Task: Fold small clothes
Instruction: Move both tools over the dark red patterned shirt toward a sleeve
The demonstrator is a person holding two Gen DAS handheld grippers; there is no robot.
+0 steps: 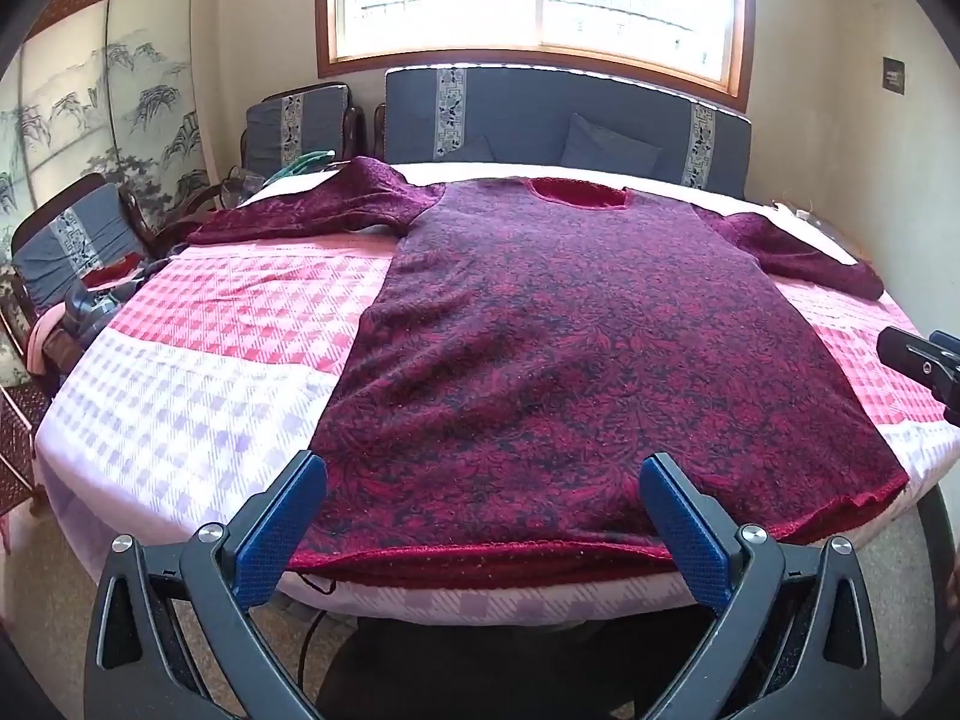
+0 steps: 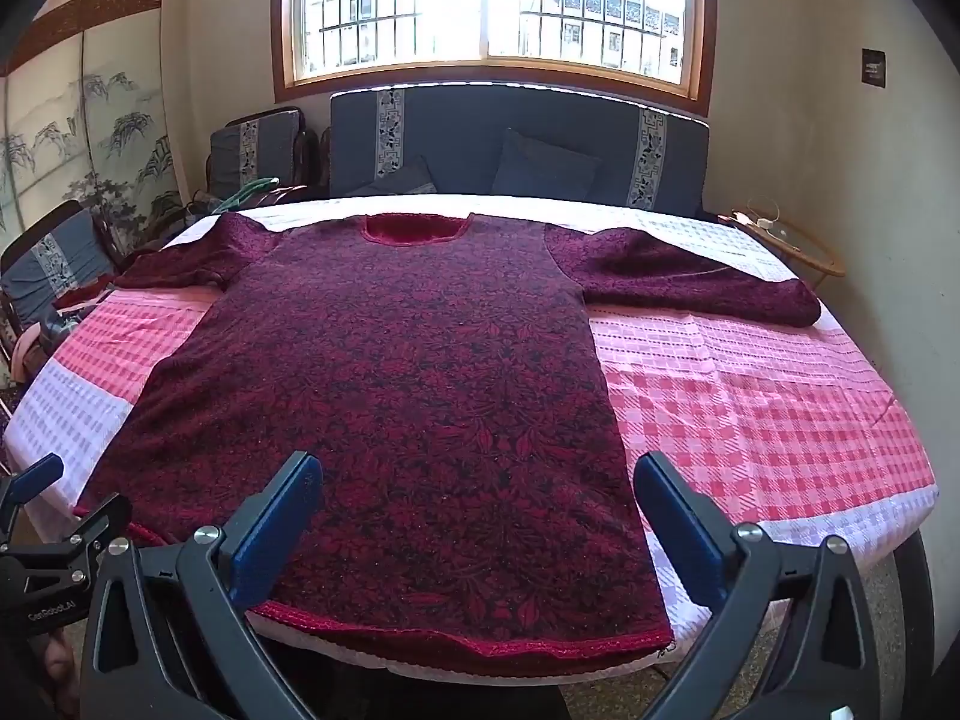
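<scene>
Left gripper [image 1: 483, 522] tilted downward, jaws spread wide (nothing between them), right gripper [image 2: 479, 522] likewise

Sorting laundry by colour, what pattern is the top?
Dark red leaf pattern on black top, plain red neck; right wrist view shows it best.

A table [image 1: 180, 420] draped in a checked cloth [image 2: 750, 408] is carrying a dark red top [image 2: 390, 408] lying flat, sleeves spread.

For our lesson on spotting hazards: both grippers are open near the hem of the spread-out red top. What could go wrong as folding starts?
1. The hem overhangs the table edge; a tug could drag the red top off.
2. The left gripper or right gripper might pinch the checked cloth too.
3. The sleeves may bunch.
</scene>
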